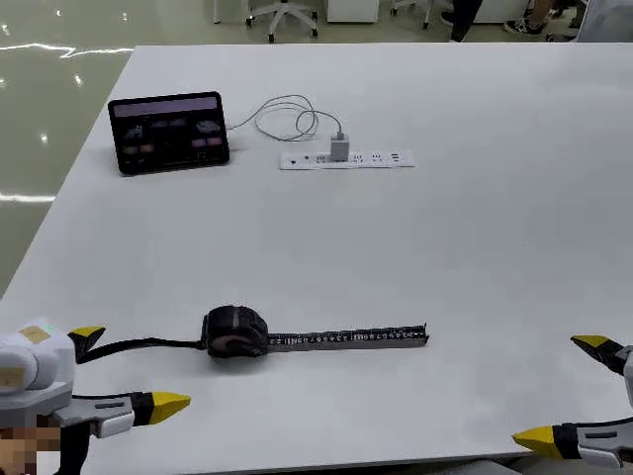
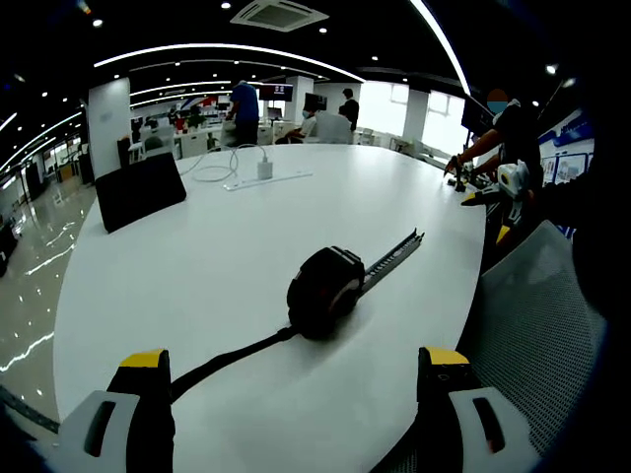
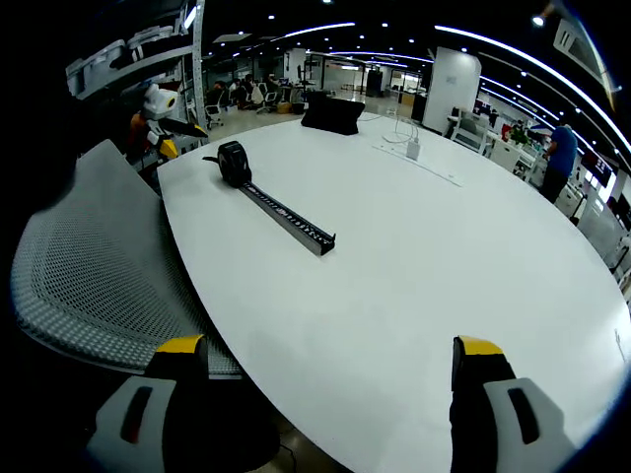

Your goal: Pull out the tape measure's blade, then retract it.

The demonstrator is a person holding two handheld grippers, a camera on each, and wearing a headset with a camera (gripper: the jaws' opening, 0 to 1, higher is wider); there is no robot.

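A broad white table meets a grey mesh chair, seen from the gripper views; near the table's front edge lies a rounded black tape measure, marked blade drawn out flat, dark strap trailing towards the left gripper; it and the right gripper hold yellow-tipped jaws wide apart, empty.

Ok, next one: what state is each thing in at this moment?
tape measure: lying on the table, not gripped
blade: pulled out, flat on the table
left gripper: jaws open, empty
right gripper: jaws open, empty
tablet: propped up, screen lit
power strip: one charger plugged in
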